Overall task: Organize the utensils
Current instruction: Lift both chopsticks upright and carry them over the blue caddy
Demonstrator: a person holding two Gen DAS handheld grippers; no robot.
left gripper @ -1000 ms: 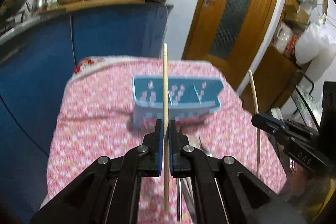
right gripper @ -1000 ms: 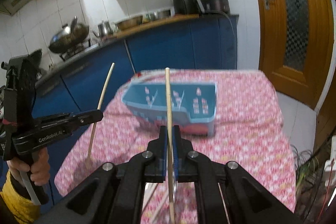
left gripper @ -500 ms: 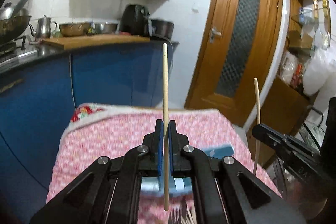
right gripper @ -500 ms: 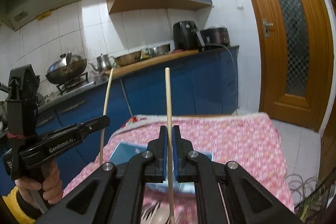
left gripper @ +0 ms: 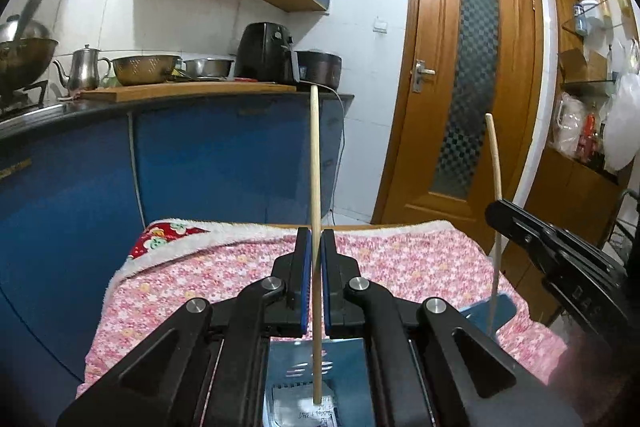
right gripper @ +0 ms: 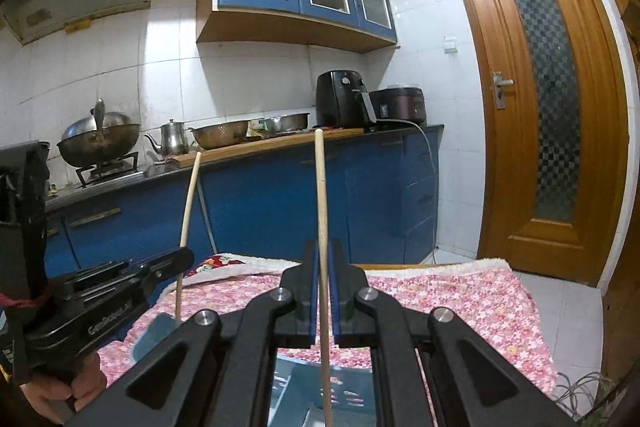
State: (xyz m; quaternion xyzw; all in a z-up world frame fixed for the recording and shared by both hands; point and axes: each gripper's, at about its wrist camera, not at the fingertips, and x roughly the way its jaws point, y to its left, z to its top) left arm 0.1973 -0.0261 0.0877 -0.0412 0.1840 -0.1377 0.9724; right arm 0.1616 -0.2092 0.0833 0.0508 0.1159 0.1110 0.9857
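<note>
Your left tongs [left gripper: 316,267] are clamped on a wooden chopstick [left gripper: 315,187], held upright, its lower tip down over the blue utensil holder [left gripper: 316,367] right under the tongs. Your right tongs [right gripper: 323,283] grip a second chopstick [right gripper: 321,195], also near vertical, its lower end dropping toward the same blue holder [right gripper: 320,383]. Both pairs closed tight on the sticks. In the left wrist view the right tongs [left gripper: 496,211] show at the right edge with their stick [left gripper: 495,163] standing up. In the right wrist view the left tongs [right gripper: 182,259] sit at left, stick [right gripper: 188,203] slightly tilted, your hand [right gripper: 60,387] on the grip below. Holder sits on the pink floral cloth [left gripper: 400,263] covering the worktop. Blue cabinets [right gripper: 280,199] behind, wooden door [right gripper: 540,99] at right.
</note>
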